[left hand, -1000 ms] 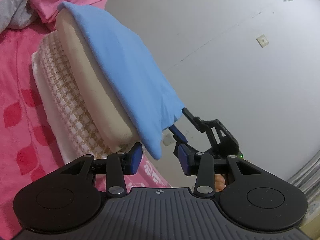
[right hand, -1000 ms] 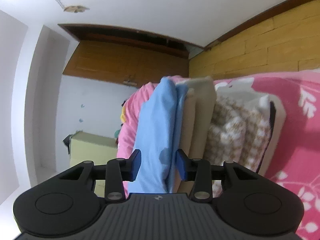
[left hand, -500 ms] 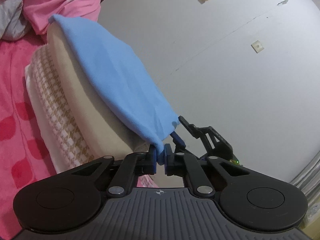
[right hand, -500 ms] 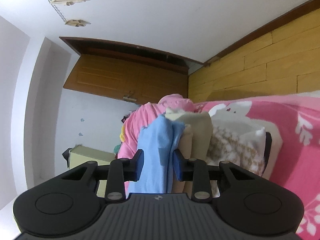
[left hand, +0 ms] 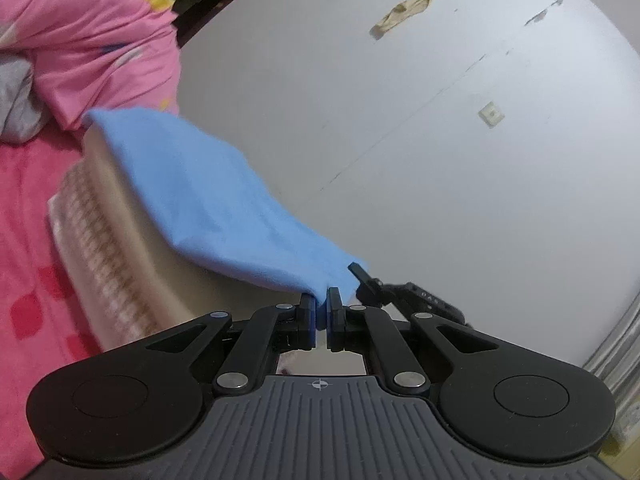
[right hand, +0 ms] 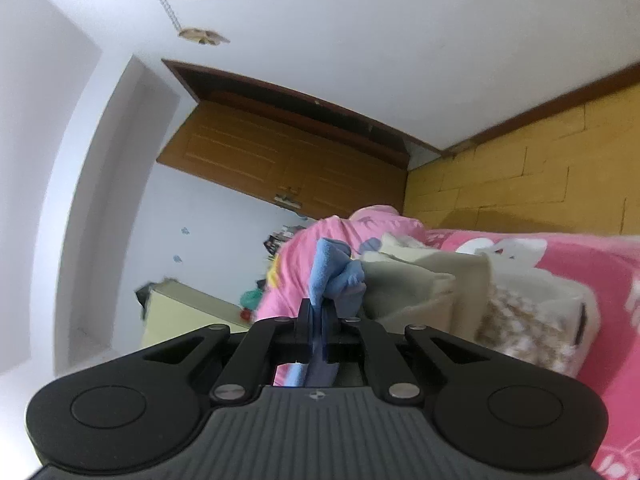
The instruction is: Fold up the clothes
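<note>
A light blue garment [left hand: 208,208] lies on top of a stack of folded clothes: a cream piece [left hand: 132,216] and a beige checked piece [left hand: 100,264] under it. My left gripper [left hand: 321,304] is shut on the blue garment's near corner, which stretches from the stack to the pads. In the right wrist view my right gripper [right hand: 318,312] is shut on another bunched edge of the blue garment [right hand: 334,272], beside the cream piece [right hand: 408,284] and checked piece [right hand: 520,320]. The right gripper's fingers [left hand: 362,276] show just behind the left one.
The stack rests on a pink floral bedsheet [left hand: 24,208]. A crumpled pink quilt [left hand: 88,36] and a grey cloth [left hand: 16,108] lie behind it. A yellow brick wall [right hand: 532,184], wooden cupboard doors [right hand: 280,160] and a pale cabinet [right hand: 188,312] stand around the bed.
Both grippers went from open around the blue garment's edge to shut on it. The blue edge has lifted off the stack and the views have tilted upward.
</note>
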Demonstrator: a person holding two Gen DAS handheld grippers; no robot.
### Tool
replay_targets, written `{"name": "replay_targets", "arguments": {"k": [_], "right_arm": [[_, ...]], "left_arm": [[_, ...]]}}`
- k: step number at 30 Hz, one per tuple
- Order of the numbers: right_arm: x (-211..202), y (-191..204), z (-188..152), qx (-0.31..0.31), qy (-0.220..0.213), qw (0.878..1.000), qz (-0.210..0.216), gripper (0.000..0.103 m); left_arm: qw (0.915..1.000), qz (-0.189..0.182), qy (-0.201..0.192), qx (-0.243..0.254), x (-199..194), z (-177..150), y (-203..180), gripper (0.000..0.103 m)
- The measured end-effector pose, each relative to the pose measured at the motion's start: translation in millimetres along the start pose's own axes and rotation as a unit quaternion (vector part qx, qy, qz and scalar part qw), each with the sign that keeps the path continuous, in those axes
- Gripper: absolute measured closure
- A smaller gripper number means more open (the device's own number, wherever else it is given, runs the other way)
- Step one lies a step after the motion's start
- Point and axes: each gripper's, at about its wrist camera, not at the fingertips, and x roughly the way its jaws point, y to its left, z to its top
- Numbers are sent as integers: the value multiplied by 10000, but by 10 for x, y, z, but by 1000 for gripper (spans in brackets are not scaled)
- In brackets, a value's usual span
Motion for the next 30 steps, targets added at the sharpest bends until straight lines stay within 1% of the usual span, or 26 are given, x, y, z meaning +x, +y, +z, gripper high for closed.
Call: {"name": "replay_targets", "arguments": {"k": [3, 6, 11, 13, 15, 17, 18, 20, 21, 22, 24, 25, 27, 28, 30], "right_arm": [[17, -158, -86, 26, 153, 9996, -223, 100], [-11, -211, -87, 85, 139, 9997, -169, 100], [34, -234, -161, -220, 229, 9988, -359, 100], [25, -261, -174, -256, 276, 9985, -388, 100], [-26, -262, -164, -288, 285, 9982, -439, 97], [-105, -231, -150, -353, 268, 9977, -518, 87], [-167, -205, -149, -415, 213, 9972, -586, 79], [-303, -126, -164, -611, 43, 9956, -715, 79], [-367, -70, -182, -749, -58, 9943, -752, 79], [-430, -15, -201, -886, -158, 9928, -788, 79], [-469, 156, -285, -1268, -233, 9888, -749, 79], [-446, 249, -347, -1462, -186, 9867, -690, 79], [-318, 425, -514, -1804, 84, 9823, -494, 79], [-231, 515, -611, -1977, 260, 9792, -369, 79], [-31, 668, -802, -2291, 562, 9717, -158, 79]], "left_arm": [[10000, 50, 53, 20, 1, -50, 32, 101], [9999, 83, 98, 21, 22, -85, 53, 101], [9997, 140, 177, 23, 56, -143, 88, 101], [9993, 198, 312, 21, 68, -150, 124, 100], [9989, 159, 438, -49, 47, -156, 165, 99], [9989, 96, 452, -70, -20, -148, 190, 97], [9991, 68, 406, -45, -79, -134, 201, 96], [9996, 55, 267, 5, -195, -96, 228, 93], [9998, 97, 147, 13, -252, -60, 255, 89], [9998, 171, 61, -6, -279, -18, 289, 81], [9991, 382, -187, -91, -297, 105, 367, 72], [9985, 437, -297, -117, -279, 170, 396, 71], [9971, 535, -479, -251, -196, 332, 474, 69], [9959, 561, -585, -393, -118, 439, 523, 64], [9928, 607, -795, -660, 36, 622, 634, 58]]}}
